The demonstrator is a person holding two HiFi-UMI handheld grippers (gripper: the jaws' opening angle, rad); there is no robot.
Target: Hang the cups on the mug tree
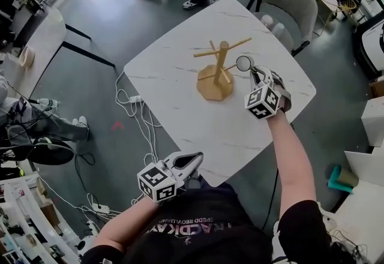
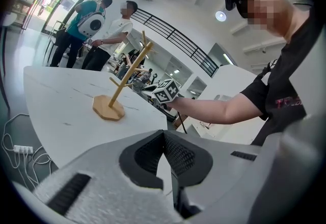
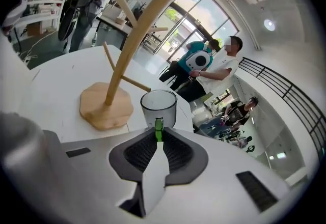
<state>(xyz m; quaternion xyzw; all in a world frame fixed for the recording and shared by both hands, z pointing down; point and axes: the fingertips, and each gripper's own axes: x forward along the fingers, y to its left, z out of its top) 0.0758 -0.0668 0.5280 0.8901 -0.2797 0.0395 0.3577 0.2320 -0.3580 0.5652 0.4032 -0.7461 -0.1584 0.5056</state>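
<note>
Cup (image 3: 159, 107), clear glass and upright, sits right at the tip of the right claw (image 3: 158, 136), whose jaws pinch its green handle (image 3: 158, 127), just beside the wooden mug tree (image 1: 216, 74) over the white bench (image 1: 174, 107), while the left claw (image 1: 195, 159), pressed together and empty, hovers at the bench's near edge.

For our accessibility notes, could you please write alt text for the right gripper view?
The right gripper is shut on the green handle of a clear cup, held upright just ahead of its jaws. Behind the cup, a wooden mug tree stands on a white table, with people standing in the background.
</note>
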